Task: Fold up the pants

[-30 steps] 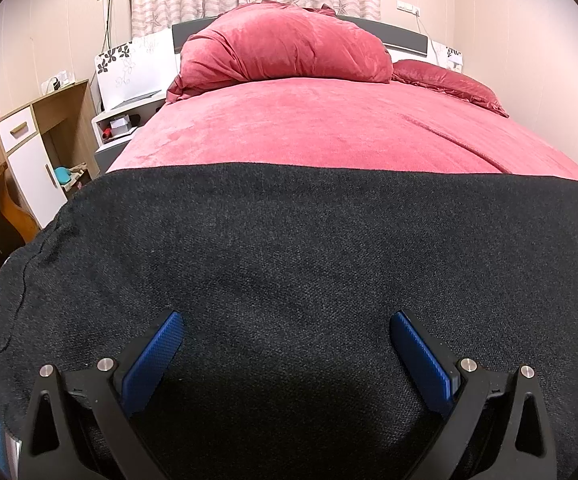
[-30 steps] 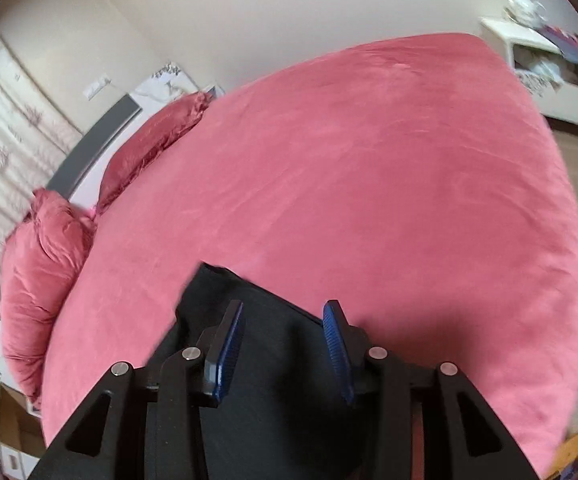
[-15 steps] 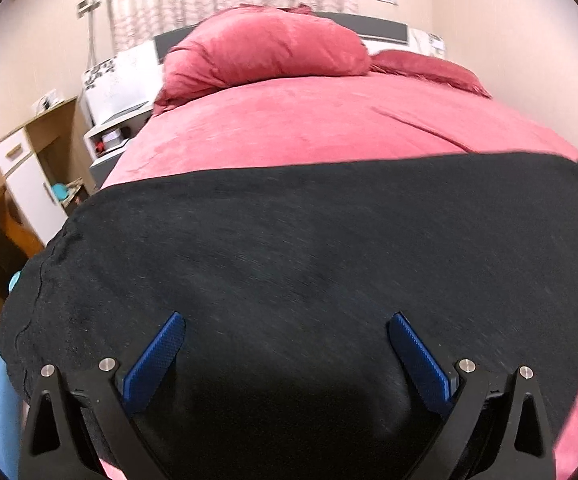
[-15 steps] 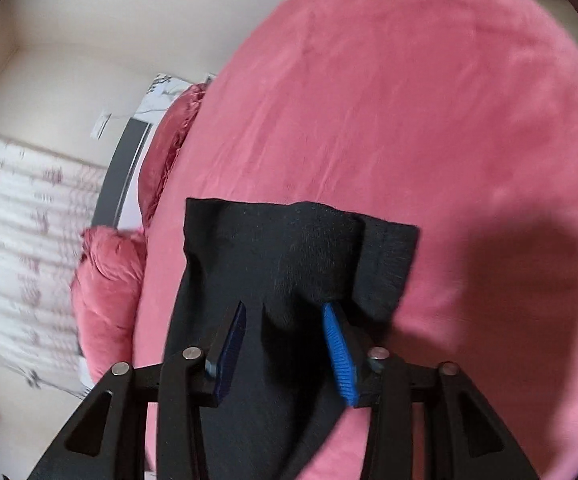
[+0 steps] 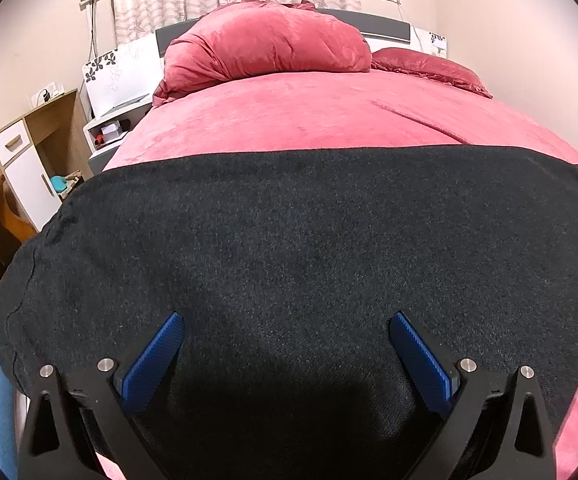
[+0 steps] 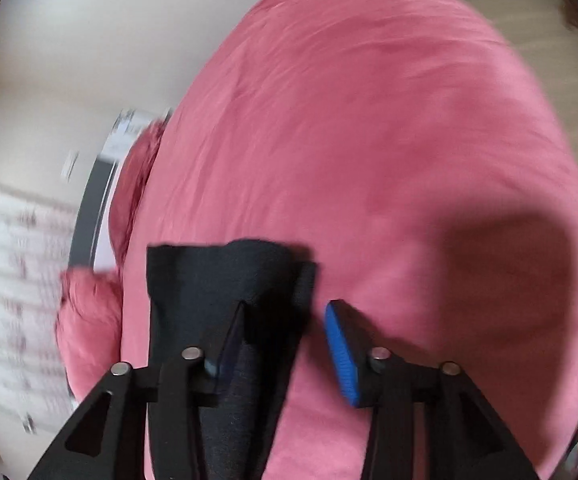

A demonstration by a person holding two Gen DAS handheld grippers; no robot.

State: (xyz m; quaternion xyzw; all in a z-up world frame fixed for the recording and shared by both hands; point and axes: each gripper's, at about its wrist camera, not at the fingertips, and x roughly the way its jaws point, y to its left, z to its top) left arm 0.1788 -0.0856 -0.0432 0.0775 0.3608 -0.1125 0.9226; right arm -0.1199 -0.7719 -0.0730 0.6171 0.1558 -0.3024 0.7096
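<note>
**Black pants stretched crosswise on the pink bed**

The black pants (image 5: 289, 248) lie flat on the pink bedspread (image 5: 309, 116), near the foot of the bed. Their long axis runs from side to side across the bed, parallel to the headboard (image 5: 385, 30). One end reaches the bed's left edge by the wooden cabinet (image 5: 29, 148), the other points toward the right side.

The left gripper (image 5: 287, 330) hovers over the middle of the cloth, its fingers spread wide with nothing between them.

The right gripper (image 6: 285, 312) is at the narrow end of the pants (image 6: 225, 280), in a blurred view. Its fingers are opening. The cloth lies under and against the left finger, while the blue pad (image 6: 341, 354) of the other finger stands clear over the bedspread (image 6: 369, 120).

Two pink pillows (image 5: 265, 44) sit at the head.
</note>
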